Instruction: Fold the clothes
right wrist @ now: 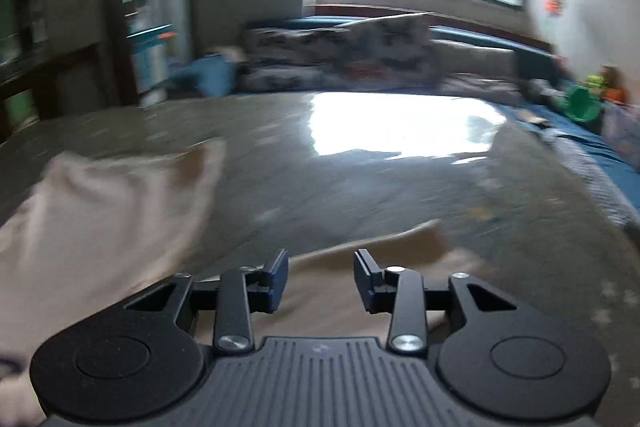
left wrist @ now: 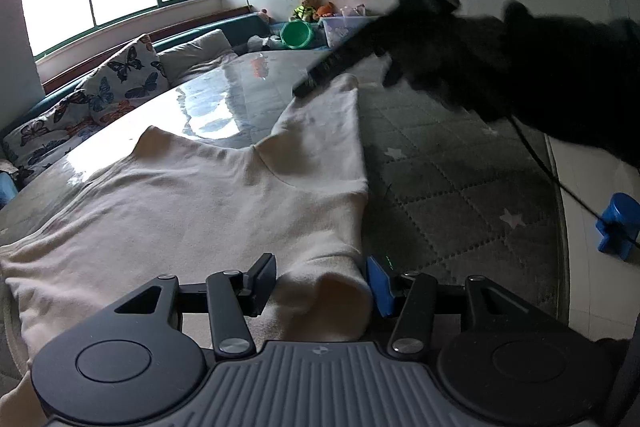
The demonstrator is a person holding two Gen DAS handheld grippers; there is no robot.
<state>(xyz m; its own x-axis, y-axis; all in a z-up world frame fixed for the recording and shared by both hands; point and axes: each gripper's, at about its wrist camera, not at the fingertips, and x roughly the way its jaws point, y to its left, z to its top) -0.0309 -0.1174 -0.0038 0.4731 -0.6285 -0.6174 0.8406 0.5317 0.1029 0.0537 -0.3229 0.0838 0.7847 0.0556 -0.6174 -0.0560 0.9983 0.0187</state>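
Observation:
A cream long-sleeved top (left wrist: 192, 199) lies spread on the glossy table (left wrist: 224, 99), one sleeve reaching toward the far side. My left gripper (left wrist: 322, 285) stands open at the near edge of the top, and a rounded fold of the cloth fills the gap between its fingers. My right gripper (left wrist: 308, 87), blurred and held by a gloved hand (left wrist: 460, 67), hovers at the tip of the far sleeve (left wrist: 344, 87). In the right wrist view, the right gripper (right wrist: 322, 279) is open over a strip of cream cloth (right wrist: 380, 251). More of the top (right wrist: 100, 211) lies to its left.
A sofa with butterfly cushions (left wrist: 120, 75) runs behind the table. A green bowl (left wrist: 296, 34) and stuffed toys (left wrist: 308, 7) sit at the far end. The table's right edge (left wrist: 560, 227) drops to the floor, where a blue stool (left wrist: 618, 223) stands. A black cable (left wrist: 540, 159) trails from the right hand.

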